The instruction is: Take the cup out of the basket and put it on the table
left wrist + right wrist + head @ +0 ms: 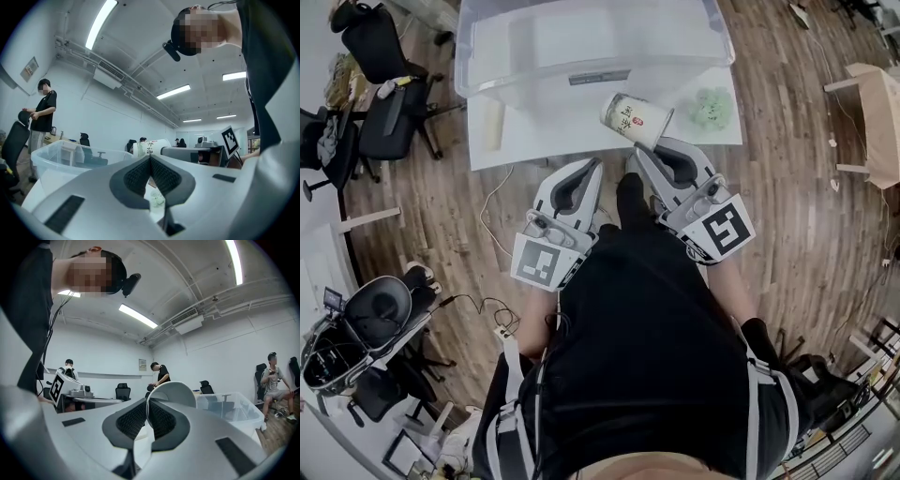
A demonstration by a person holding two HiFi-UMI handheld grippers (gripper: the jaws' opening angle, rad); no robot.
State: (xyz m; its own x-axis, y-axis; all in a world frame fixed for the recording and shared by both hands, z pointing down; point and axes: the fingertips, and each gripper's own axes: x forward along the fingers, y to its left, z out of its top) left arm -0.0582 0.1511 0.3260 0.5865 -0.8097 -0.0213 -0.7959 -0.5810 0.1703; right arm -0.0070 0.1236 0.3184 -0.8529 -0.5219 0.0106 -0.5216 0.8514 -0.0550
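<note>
A white paper cup (633, 118) with red print hangs tilted over the near edge of the white table (544, 141), in front of the clear plastic basket (469, 66). My right gripper (639, 150) is shut on the cup's rim. In the right gripper view the rim's wall (171, 392) sits pinched between the pads, and the basket (229, 408) lies to the right. My left gripper (596, 165) is beside it to the left, shut, with nothing in it. In the left gripper view the pads (140, 176) meet at their tips, and the cup (150, 147) shows just beyond.
A green crumpled thing (710, 109) lies on the table's right part. Black office chairs (384, 103) stand at the left and a wooden table (872, 112) at the right. A cable (492, 216) trails on the wooden floor. Several people are in the room behind.
</note>
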